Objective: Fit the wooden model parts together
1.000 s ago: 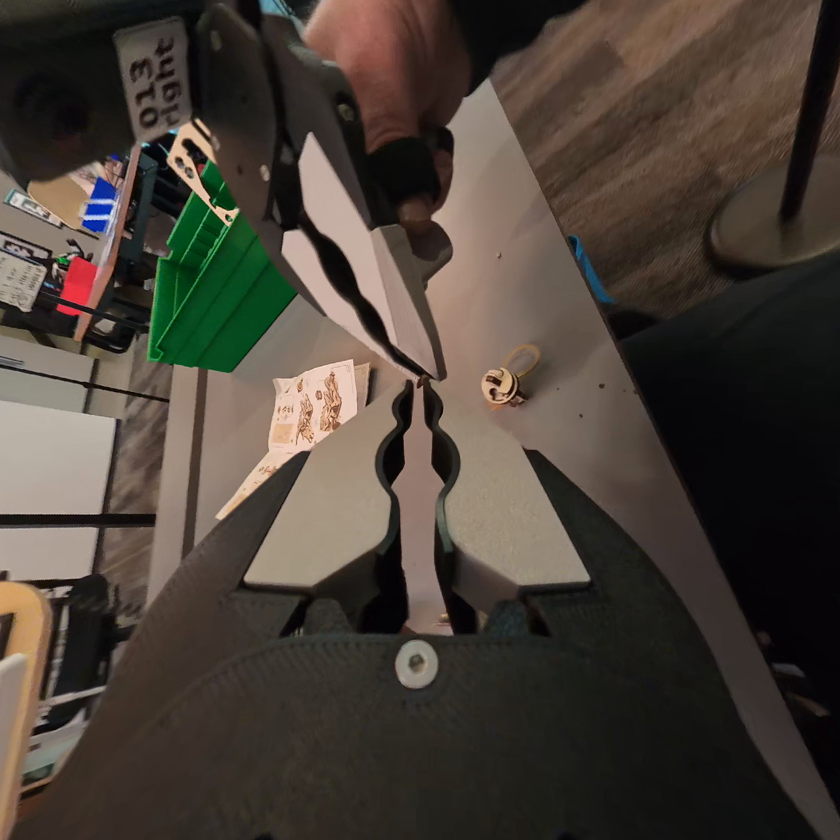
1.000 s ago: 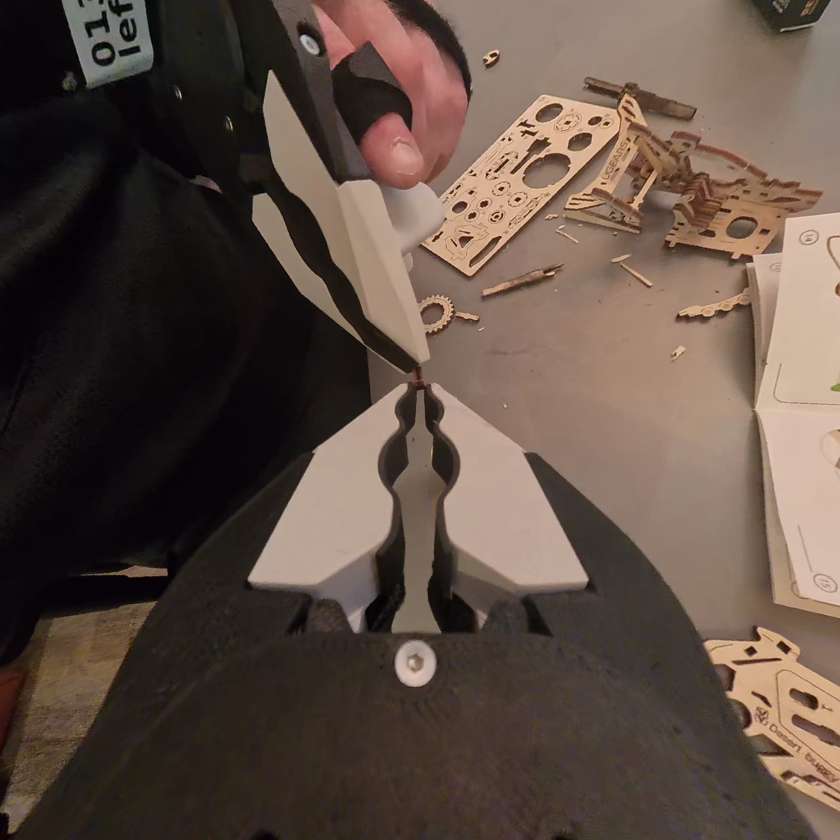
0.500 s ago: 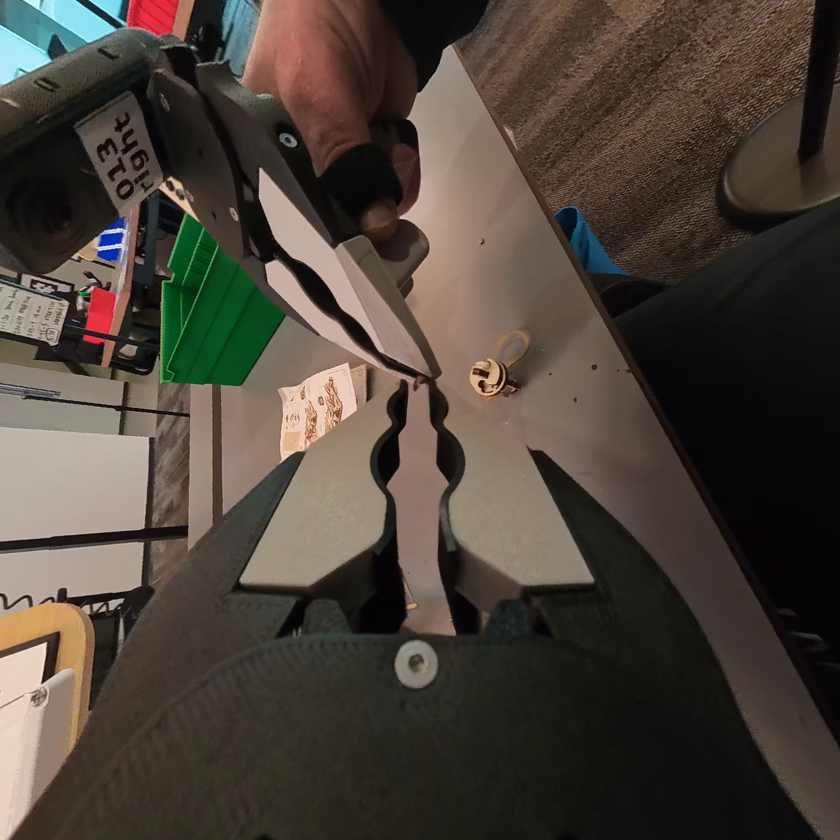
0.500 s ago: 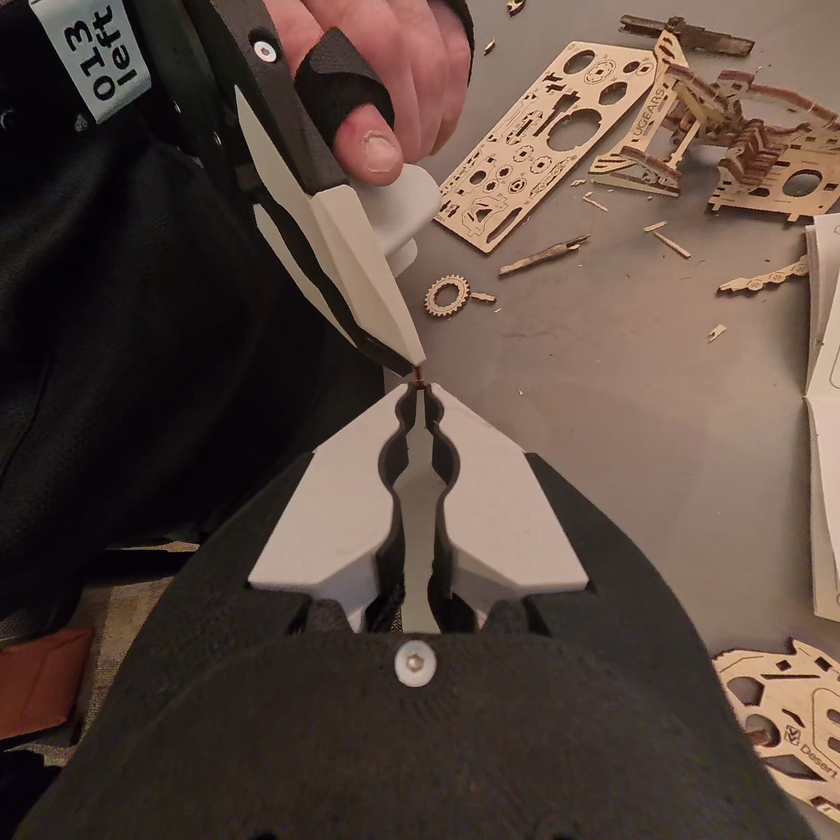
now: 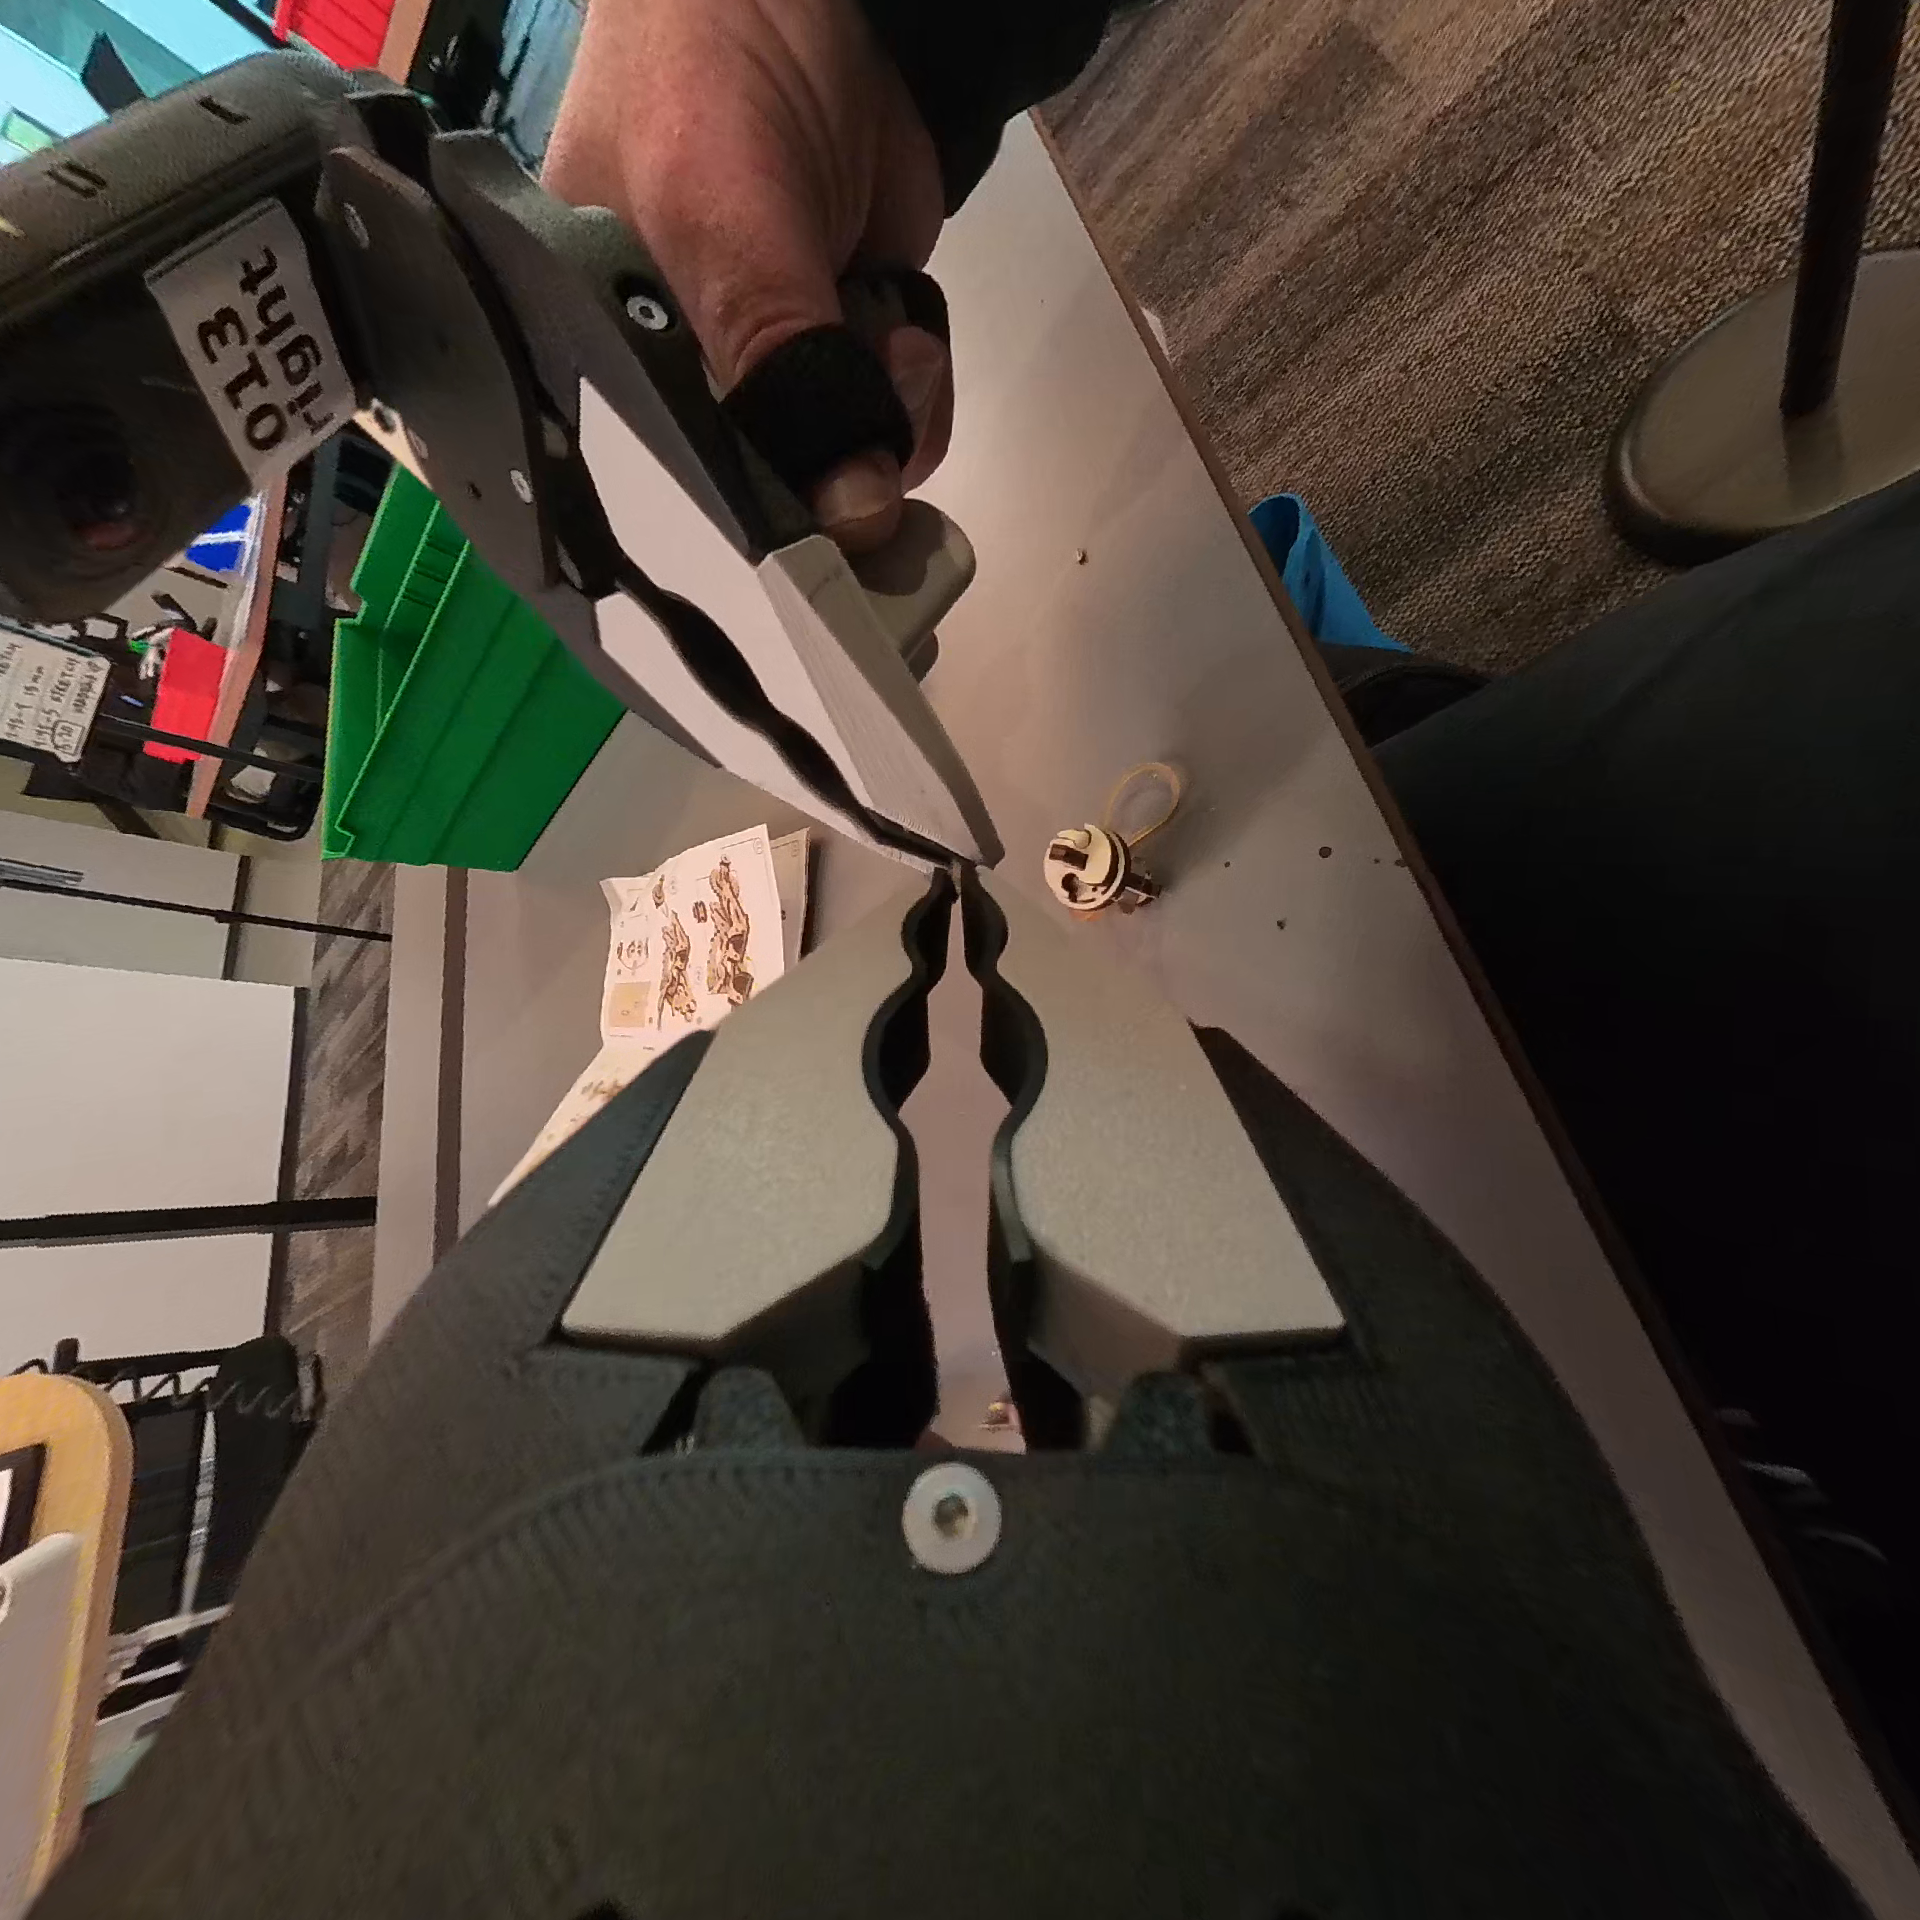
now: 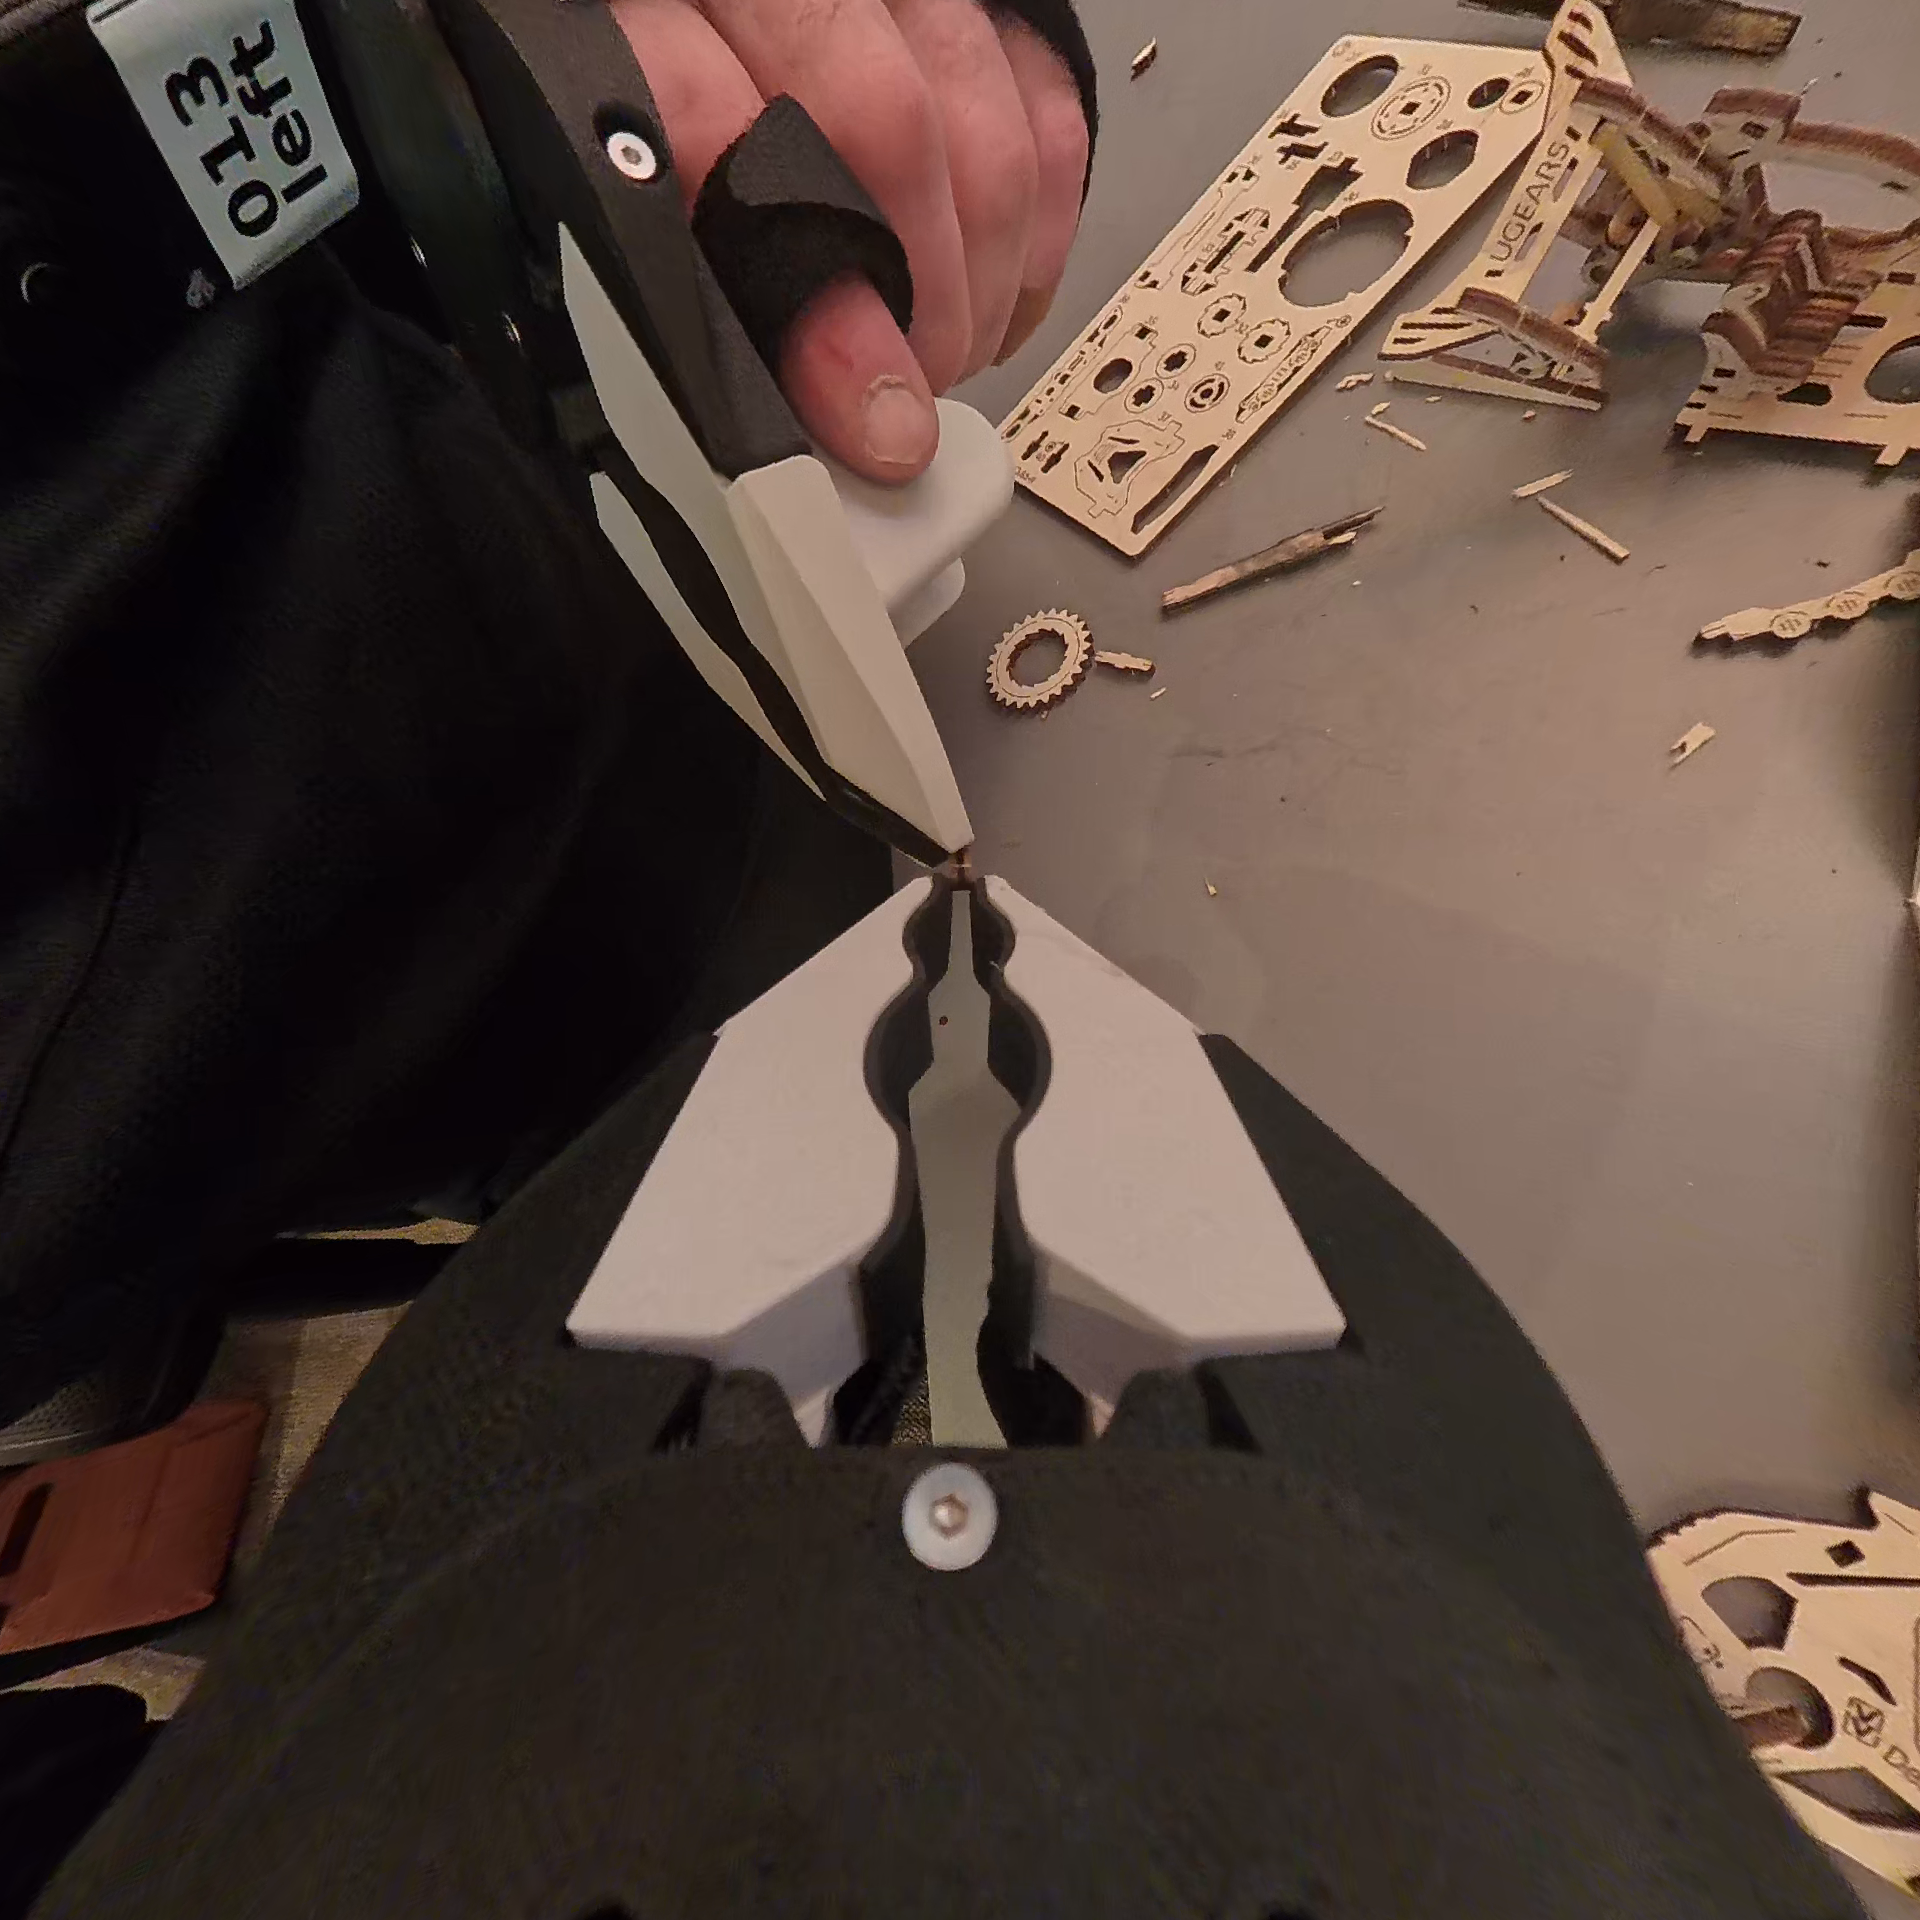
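My left gripper (image 5: pixel 957 881) and right gripper (image 6: pixel 962 883) meet tip to tip above the grey table (image 6: pixel 1455 935). Both are shut, and a tiny brown wooden piece (image 6: pixel 962 858) shows pinched where the tips meet. It is too small to tell whether it is one part or two. In the left wrist view the right gripper (image 5: pixel 961 852) comes in from the upper left, held by a hand (image 5: pixel 748 187). In the right wrist view the left gripper (image 6: pixel 940 840) comes in the same way. A partly built wooden model (image 6: pixel 1714 260) lies at the far right.
A small round wooden assembly (image 5: pixel 1089 883) with a rubber band (image 5: pixel 1148 795) lies near the table edge. A wooden gear (image 6: pixel 1039 661), a punched-out sheet (image 6: pixel 1247 270), a stick (image 6: pixel 1268 561), another sheet (image 6: pixel 1808 1662) and scraps lie about. An instruction sheet (image 5: pixel 696 935) and a green bin (image 5: pixel 447 707) sit farther off. The stick (image 6: pixel 1268 561) is about equally far from each gripper, around 15 cm.
The two grippers have stayed tip to tip. Both have tilted and shifted a little, so the table and parts sit higher in the right wrist view.
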`<action>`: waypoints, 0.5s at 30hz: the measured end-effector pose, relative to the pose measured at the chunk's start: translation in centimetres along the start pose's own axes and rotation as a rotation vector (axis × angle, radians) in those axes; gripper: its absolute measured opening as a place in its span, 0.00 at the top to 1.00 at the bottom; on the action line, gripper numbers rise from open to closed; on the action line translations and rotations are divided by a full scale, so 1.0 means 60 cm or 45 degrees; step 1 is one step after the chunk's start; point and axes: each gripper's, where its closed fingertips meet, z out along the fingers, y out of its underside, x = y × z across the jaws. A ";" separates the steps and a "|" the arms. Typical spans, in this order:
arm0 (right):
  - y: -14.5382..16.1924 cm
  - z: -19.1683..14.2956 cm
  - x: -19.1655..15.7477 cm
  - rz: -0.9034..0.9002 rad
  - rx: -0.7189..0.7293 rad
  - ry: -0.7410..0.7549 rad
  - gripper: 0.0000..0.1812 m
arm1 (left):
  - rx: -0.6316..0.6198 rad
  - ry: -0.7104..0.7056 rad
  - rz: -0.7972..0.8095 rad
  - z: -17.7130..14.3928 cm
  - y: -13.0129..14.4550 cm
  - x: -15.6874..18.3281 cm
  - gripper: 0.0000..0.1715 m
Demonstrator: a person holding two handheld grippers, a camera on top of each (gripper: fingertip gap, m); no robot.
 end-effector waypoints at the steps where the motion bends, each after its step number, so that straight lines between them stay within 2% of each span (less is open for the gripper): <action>1: 0.001 0.001 0.000 0.005 0.002 -0.006 1.00 | 0.001 0.002 -0.007 0.000 0.000 0.001 1.00; 10: -0.001 0.000 0.000 0.026 0.025 -0.032 1.00 | 0.014 -0.012 -0.064 0.001 -0.001 -0.001 1.00; 15: -0.005 -0.001 0.004 0.034 0.043 -0.019 0.96 | 0.019 -0.013 -0.117 0.002 0.002 -0.004 1.00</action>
